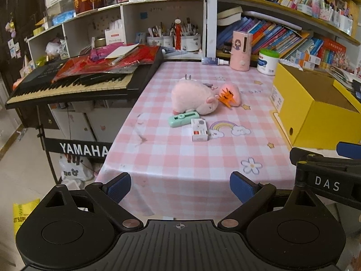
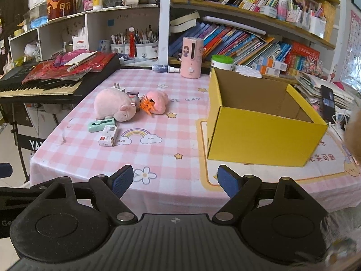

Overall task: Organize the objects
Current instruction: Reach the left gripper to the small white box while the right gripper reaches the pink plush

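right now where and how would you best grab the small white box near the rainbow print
Probably across the long side walls of the small white box, coming from above. It lies flat on the tablecloth, so only its sides offer opposing faces. The green case crowds its far end.

A table covered by a pink checked cloth is seen. On it are laid a pink plush pig, a pink pouch with an orange hair clip, a green stapler, a small white box and an open yellow box.
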Tool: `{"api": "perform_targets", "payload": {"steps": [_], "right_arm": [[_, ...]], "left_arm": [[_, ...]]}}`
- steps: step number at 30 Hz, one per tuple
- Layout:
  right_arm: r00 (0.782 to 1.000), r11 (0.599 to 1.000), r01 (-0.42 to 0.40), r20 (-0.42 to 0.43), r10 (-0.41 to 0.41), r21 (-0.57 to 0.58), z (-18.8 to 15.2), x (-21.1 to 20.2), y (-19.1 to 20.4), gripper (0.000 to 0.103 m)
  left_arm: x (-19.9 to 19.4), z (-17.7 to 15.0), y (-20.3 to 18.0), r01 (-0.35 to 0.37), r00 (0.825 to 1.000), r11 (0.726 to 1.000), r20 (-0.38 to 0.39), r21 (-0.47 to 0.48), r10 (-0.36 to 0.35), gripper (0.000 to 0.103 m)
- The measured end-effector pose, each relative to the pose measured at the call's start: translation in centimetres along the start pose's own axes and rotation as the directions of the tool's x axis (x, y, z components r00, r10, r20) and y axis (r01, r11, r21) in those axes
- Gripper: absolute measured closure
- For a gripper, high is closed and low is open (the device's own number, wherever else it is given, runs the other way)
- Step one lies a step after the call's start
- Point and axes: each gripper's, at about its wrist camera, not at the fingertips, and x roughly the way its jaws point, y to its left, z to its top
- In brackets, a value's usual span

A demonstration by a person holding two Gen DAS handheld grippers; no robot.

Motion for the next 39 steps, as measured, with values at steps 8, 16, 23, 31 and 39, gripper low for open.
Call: {"api": "perform_targets", "payload": {"steps": [8, 16, 23, 31, 39], "right_arm": [[1.0, 0.999, -0.02, -0.018, 0.019, -0.03, 2.0, 3.5, 0.0, 0.023], [0.997, 0.997, -0.069, -0.026, 0.068, -0.039, 4.7, 7.4, 0.0, 0.025], [0.993, 0.993, -0.111, -0.047, 0.109, -0.046, 6.6, 10.5, 0.1, 0.025], [0.984, 0.984, -0.17, -0.065, 0.168, -0.043, 8.4, 13.5, 0.3, 0.025], [0.981, 0.983, -0.181, -0.073, 0.179, -0.033, 10.3, 16.4, 0.2, 0.025]], "left_arm": [[3.3, 1.8, 0.1, -0.005, 1.0, 0.999, -0.026, -0.036, 0.004, 0.008], [6.9, 3.6, -0.7, 0.009, 0.998, 1.0, -0.062, -0.03, -0.011, 0.015], [9.9, 5.0, -1.6, 0.027, 0.994, 0.999, -0.106, -0.018, -0.029, 0.027], [13.7, 6.2, -2.5, 0.063, 0.983, 0.998, -0.173, -0.009, -0.064, 0.051], [17.2, 7.3, -2.8, 0.062, 0.975, 0.998, -0.215, 0.001, -0.06, 0.057]]}}
